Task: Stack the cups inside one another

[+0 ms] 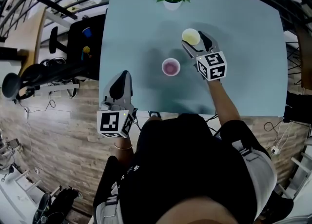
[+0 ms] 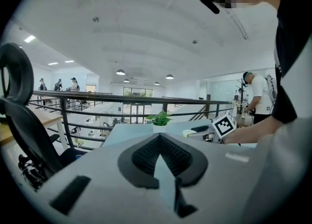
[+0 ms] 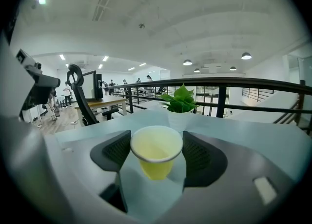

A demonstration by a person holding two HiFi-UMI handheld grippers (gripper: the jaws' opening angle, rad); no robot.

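Right gripper view: right gripper (image 3: 156, 146) clamped on the yellow paper cup (image 3: 155, 159), pads against its rim, cup upright. Head view: pink cup (image 1: 170, 67) stands alone on the surface (image 1: 243, 71), near the yellow one. Left gripper (image 1: 120, 85) clenched, empty, over the surface's near edge.

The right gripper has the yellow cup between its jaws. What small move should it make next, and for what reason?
Probably it should carry the yellow cup across until it hangs over the pink cup. The right gripper has its jaws pressed on the yellow cup's sides. The pink cup stands upright on the table close beside it, mouth open upward, with nothing between the two cups.
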